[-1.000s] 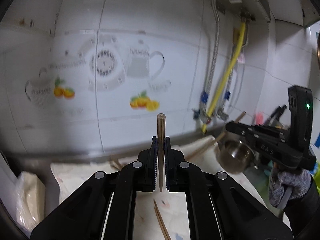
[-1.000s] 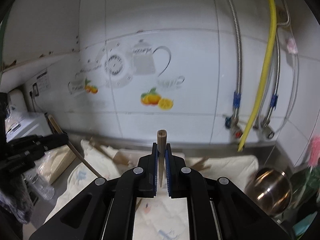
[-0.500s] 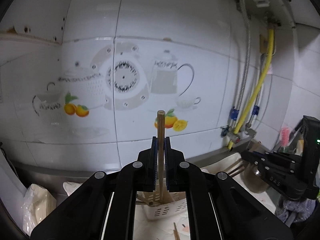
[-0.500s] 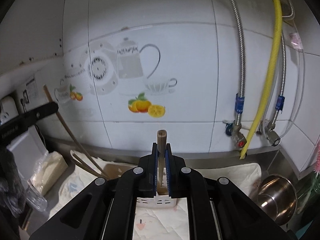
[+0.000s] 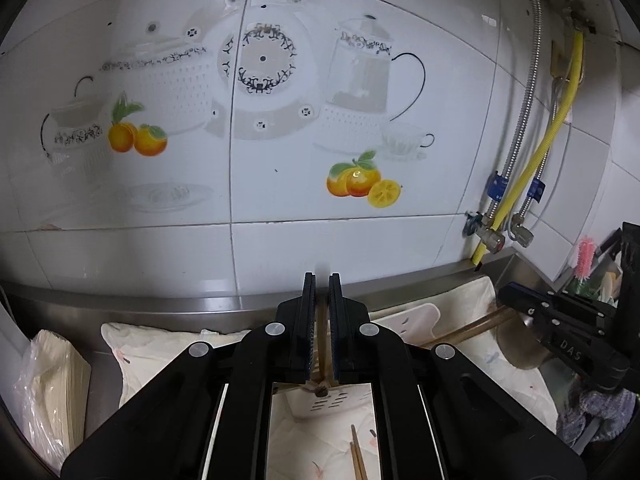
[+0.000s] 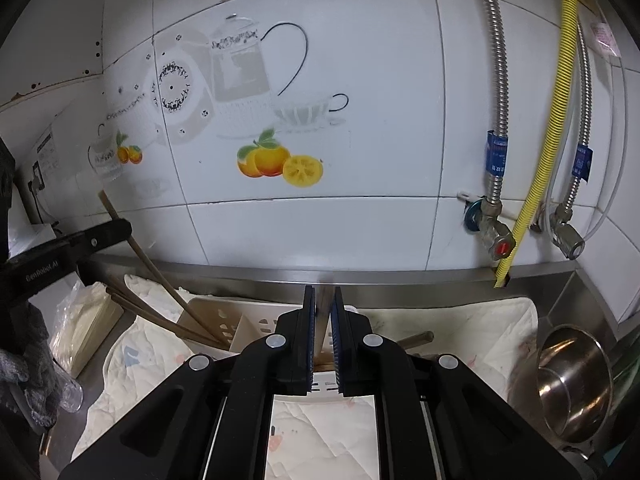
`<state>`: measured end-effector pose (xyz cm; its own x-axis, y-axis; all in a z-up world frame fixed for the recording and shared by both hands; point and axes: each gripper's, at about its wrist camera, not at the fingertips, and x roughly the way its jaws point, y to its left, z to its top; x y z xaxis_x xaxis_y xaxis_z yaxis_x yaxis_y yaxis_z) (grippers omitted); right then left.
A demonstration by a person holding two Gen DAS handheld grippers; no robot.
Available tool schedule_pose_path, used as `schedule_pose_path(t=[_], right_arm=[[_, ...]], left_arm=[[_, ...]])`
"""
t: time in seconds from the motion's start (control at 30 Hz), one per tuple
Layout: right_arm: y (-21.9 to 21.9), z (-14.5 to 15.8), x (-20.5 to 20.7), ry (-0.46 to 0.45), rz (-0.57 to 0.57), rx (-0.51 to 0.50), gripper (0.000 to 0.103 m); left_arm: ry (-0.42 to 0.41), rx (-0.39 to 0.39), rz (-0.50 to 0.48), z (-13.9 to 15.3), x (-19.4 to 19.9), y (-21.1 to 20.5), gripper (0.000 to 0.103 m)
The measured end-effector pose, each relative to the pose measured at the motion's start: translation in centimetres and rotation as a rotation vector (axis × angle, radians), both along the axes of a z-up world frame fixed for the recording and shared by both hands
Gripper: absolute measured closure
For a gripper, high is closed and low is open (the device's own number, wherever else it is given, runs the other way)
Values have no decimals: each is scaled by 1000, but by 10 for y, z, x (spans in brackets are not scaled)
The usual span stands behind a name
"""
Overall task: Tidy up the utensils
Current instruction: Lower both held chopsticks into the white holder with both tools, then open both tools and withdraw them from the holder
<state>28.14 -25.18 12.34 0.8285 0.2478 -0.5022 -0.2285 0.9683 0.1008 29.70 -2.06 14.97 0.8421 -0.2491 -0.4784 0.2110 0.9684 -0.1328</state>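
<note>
White letters "DAS" show on the side of the black two-finger right gripper, off to the right of the left gripper's fingers. In the right wrist view, pale lettering "GenRobot.AI" runs along the black arm of the left gripper, left of the fingers. The blue tags on the braided steel hoses carry print too small to read.

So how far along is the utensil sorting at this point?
Partly done. Several chopsticks already lean in the white slotted holder. In hand: the left hand-held gripper and right hand-held gripper each pinch one chopstick above the holder, not yet released. Left: at least a loose pair lying on the cloth.
</note>
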Motion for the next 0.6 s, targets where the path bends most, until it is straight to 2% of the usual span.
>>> schedule_pose_path(t=[0.1, 0.2, 0.27, 0.43, 0.53, 0.6], right_arm=[[-1, 2, -2, -10, -8, -3, 94], [-4, 6, -8, -24, -17, 5, 85], [-5, 9, -14, -41, -25, 3, 85], [-4, 13, -51, -73, -20, 15, 82], [3, 3, -75, -73, -11, 5, 80], [12, -14, -91, -41, 16, 11, 79]], left_arm=[[-1, -3, 0, 0, -1, 0, 96], [-13, -5, -1, 3, -10, 3, 93], [-24, -10, 1, 5, -19, 5, 82], [-58, -23, 22, 6, -54, 19, 66], [-58, -40, 38, 0, -76, 31, 59], [-59, -47, 43, -6, -91, 38, 52]])
